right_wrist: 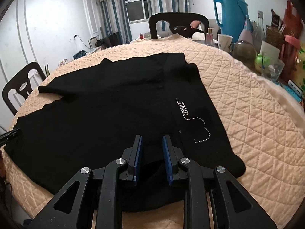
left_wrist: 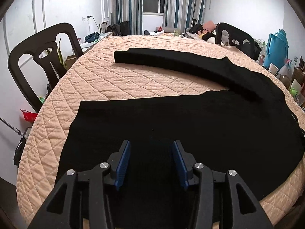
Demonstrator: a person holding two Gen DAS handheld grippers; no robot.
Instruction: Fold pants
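1. Two claws hover over black pants spread flat on a desk covered with a peach quilted cloth.
2. The left claw has its blue pads well apart, with dark fabric seen below and between them; the pads do not press on it.
3. The right claw stands narrower, its blue pads apart over the near edge of the pants; whether cloth is pinched there cannot be told.
4. In the left wrist view one pant leg lies farther off as a long band, the other leg nearer the claw.
5. In the right wrist view white lettering "STAND" with a dotted line shows on the fabric.
6. Dark chairs stand around the desk.
7. A blue thermos jug and other clutter sit beyond its right edge.
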